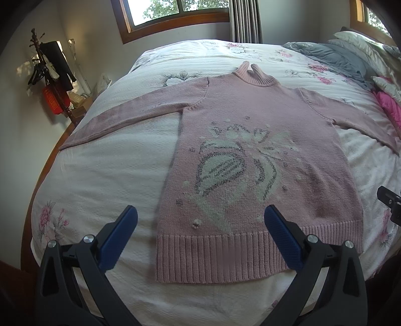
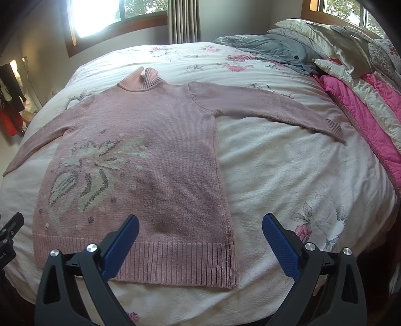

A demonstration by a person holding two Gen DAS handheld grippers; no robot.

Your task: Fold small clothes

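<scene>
item: pink knitted sweater (image 1: 250, 155), small, high ribbed collar (image 1: 253, 75), pale floral motif with grey outlining (image 1: 225, 170) on the front. position: laid flat and face up on the bed (image 1: 100, 163), ribbed hem (image 1: 225, 253) along the near edge, collar toward the far edge under the window (image 1: 175, 12). both sleeves spread outward; the left sleeve (image 1: 120, 117) runs toward the bed's left edge, the right sleeve (image 2: 275, 110) toward the right edge, cuff just short of the pink quilt (image 2: 363, 112). unfolded. my left tool (image 1: 200, 235): blue pads wide apart, holding nothing, poised over the near edge with the hem's left corner between the fingers. my right tool (image 2: 200, 240): likewise spread wide and empty, above the hem's right corner; its left pad (image 2: 120, 248) overlaps the hem in view, though i cannot tell whether it touches. bedding: white textured cover with pink flower print. other items: grey blanket (image 2: 275, 47) and pale pillows (image 2: 325, 37) heaped at the far right corner; a coat stand (image 1: 50, 72) with dark garments beside the bed's left edge; grey curtain (image 1: 246, 20) between the windows.
</scene>
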